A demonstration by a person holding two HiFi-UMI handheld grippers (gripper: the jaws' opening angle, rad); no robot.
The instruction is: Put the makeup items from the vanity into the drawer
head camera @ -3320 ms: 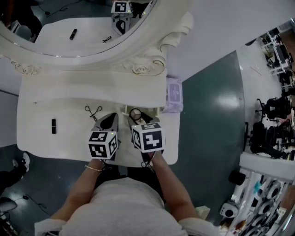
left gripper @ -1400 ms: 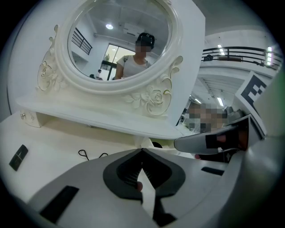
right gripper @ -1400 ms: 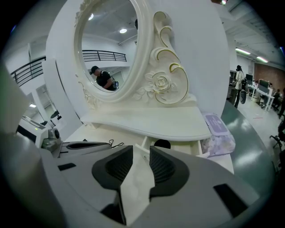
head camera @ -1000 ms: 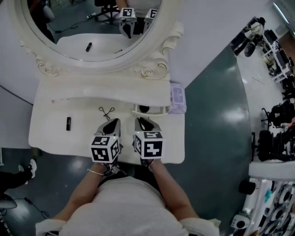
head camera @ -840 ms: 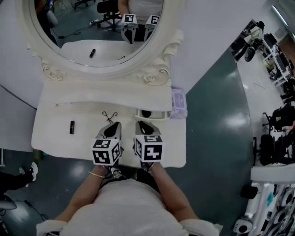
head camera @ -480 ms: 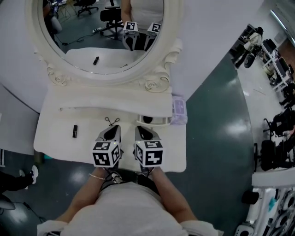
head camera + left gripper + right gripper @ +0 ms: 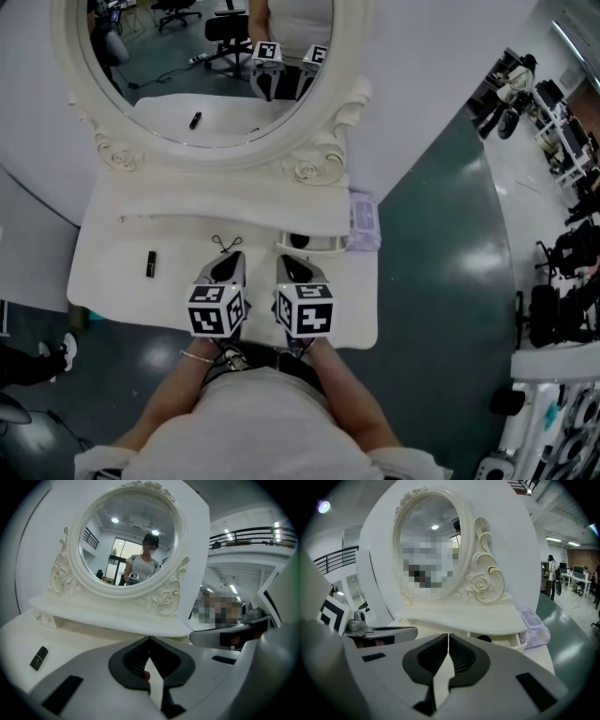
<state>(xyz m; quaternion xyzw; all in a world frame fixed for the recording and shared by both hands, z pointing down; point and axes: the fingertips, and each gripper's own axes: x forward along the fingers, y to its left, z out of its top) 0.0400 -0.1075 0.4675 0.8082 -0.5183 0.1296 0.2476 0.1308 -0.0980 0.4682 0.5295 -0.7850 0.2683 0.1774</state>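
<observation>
My left gripper [image 7: 231, 259] and right gripper [image 7: 286, 262] are both closed tight, empty. The open drawer [image 7: 321, 248] sits just ahead of the right one, the lipstick [image 7: 150, 265] well left of the left one.

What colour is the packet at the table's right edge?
Pale purple. The packet shows best in the right gripper view.

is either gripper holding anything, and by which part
Nothing is held: the left gripper and the right gripper both show jaws shut together with no item between them.

Bright even light, fisheye edges, dark corners
</observation>
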